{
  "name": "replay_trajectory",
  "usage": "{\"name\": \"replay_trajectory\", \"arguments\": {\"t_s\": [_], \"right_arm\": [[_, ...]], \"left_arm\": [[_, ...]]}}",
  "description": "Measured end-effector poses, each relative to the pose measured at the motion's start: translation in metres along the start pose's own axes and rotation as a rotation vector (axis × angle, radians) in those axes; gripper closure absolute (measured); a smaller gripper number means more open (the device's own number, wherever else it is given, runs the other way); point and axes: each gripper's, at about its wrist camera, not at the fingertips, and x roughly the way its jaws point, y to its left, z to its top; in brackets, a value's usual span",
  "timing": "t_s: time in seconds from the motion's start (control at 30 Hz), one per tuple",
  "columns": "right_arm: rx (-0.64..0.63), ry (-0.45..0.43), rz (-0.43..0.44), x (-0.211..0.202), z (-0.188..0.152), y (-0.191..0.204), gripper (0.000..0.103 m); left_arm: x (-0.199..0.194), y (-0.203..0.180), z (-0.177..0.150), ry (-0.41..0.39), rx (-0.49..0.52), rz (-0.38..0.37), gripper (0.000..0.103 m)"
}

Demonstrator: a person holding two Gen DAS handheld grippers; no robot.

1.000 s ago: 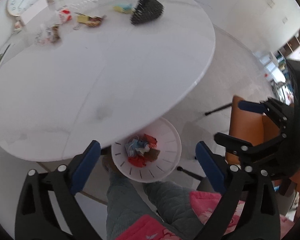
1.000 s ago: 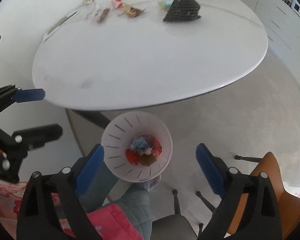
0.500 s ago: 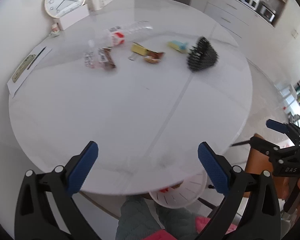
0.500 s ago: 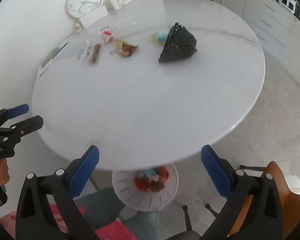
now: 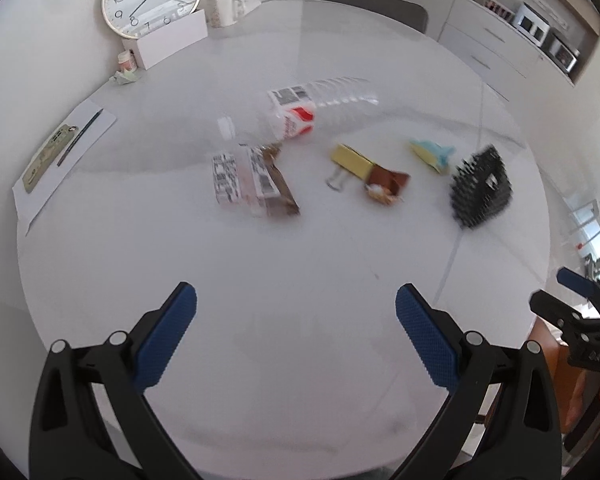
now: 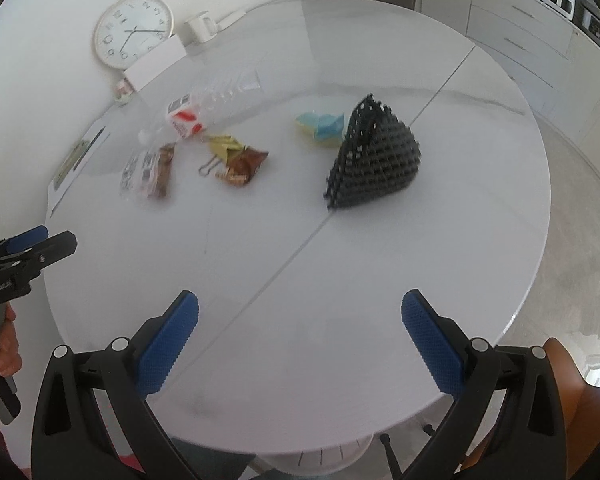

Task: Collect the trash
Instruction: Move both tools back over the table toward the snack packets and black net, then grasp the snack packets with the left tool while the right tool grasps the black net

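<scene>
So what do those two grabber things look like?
Each hand-held gripper is black plastic. The left hand-held gripper and the right hand-held gripper both have two long fingers with bumpy blue pads inside and round silver bolts at the joints. No cables show.

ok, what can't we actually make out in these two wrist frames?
- White bin: right wrist view, only a sliver of rim shows under the table edge; contents hidden. Absent from the left wrist view.
- Clear bottle: both views, motion blur; label text unreadable.
- Brown wrapper: left wrist view, blurred print.
- Black mesh object: hides part of the blue-yellow wrapper in the right wrist view.
- Right gripper: cut by the left view's edge.
</scene>
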Motion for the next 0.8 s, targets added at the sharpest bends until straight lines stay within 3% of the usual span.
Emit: {"name": "replay_trajectory", "arguments": {"t_s": [0.43,0.63,0.8], "right_arm": [[0.073,0.015,-0.096,0.056,0.064,-0.013,0.002],[0.127,0.009,-0.156,0.094,0.101,-0.033,0.002],[0.138,0.056,-0.206,0.13,0.115,-0.045,0.002]], "left_arm": [[0.09,0.032,0.074,0.023,-0.089,0.028,0.007],[0.13,0.036,0.09,0.055,-0.12,0.055,0.007],[0.15,0.036,0.097,0.071,-0.12,0.062,0.01]]}}
